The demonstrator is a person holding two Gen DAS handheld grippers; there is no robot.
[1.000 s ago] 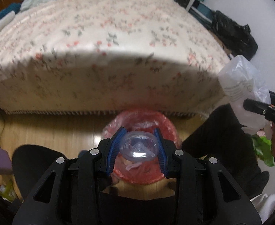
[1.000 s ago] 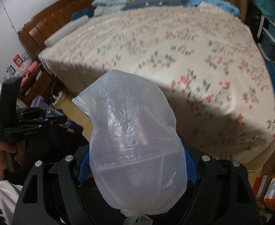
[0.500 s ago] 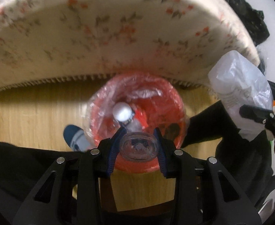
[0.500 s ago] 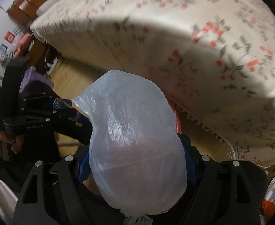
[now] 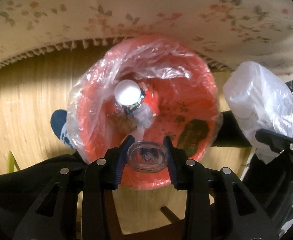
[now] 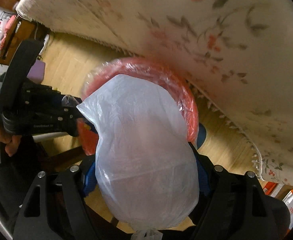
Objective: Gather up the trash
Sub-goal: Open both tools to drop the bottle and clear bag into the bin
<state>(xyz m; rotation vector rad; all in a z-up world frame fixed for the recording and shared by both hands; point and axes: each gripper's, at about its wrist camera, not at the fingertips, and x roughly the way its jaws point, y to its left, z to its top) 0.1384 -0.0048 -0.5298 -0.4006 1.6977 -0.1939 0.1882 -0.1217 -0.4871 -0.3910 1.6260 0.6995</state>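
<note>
Both grippers have dropped from bed height to just over the red bin, each carrying trash.

Left gripper (image 5: 147, 157) stays clenched on a clear plastic bottle (image 5: 147, 157), seen end-on above the near rim of the red bin (image 5: 204, 76), whose clear liner already holds a white-capped bottle (image 5: 127, 93). Right gripper (image 6: 146, 177) is clamped around a tied white plastic bag (image 6: 144, 140) beside the bin's rim. The bottle looks light, stiff and slick, best pinched across its body as now; the bag seems soft and light, likely to sag. Its contents are hidden, the right fingers are mostly covered, and the floral bedspread (image 5: 146, 10) is blurred.
</note>
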